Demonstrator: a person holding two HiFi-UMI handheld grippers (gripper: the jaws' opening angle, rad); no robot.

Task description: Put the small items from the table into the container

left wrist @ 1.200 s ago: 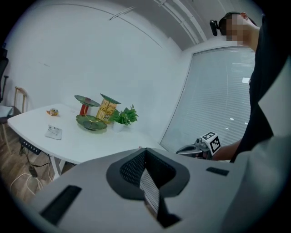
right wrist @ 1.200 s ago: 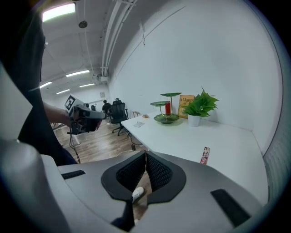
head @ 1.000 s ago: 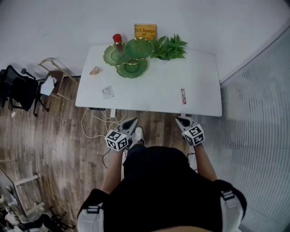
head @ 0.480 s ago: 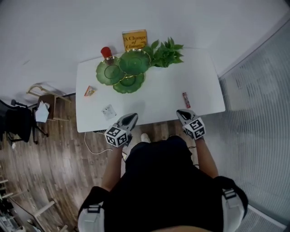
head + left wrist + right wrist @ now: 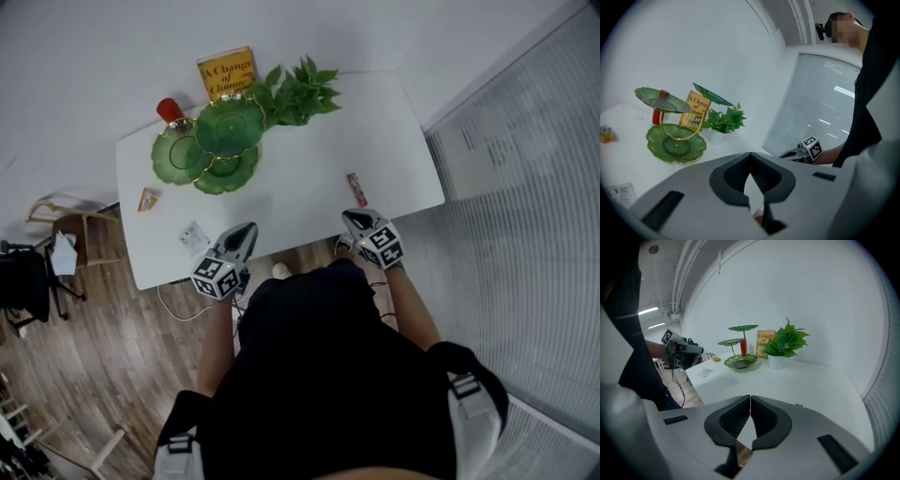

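**Table layout.** One white table (image 5: 309,178) carries all items. The reference point is the stand (image 5: 214,142), a gold-framed unit with three green leaf-shaped plates, which stands upright at the table's far left. No small item shows on any plate.

**Fixed items (three).**
- One red cylinder (image 5: 170,110) is just behind the stand on its left.
- One yellow book (image 5: 227,73) stands upright behind the stand against the wall.
- One potted plant (image 5: 295,91) is just to the right of the stand.

**Small items (three, all lying on the table).**
- One orange wedge packet (image 5: 148,199) is near the stand, to its front left.
- One white packet (image 5: 194,236) lies in front of the stand, nearer the person than the wedge packet.
- One red bar (image 5: 356,188) is well apart from the stand, to its front right, close to the table's near edge.

**Claws (two).**
- The left gripper (image 5: 247,229) is in front of the stand at the near table edge, just beside the white packet. Its jaws are closed tip to tip with nothing between them.
- The right gripper (image 5: 350,217) is far to the front right of the stand, just beside the red bar on its near side. Its jaws are likewise closed and empty.

Neither claw touches any item.
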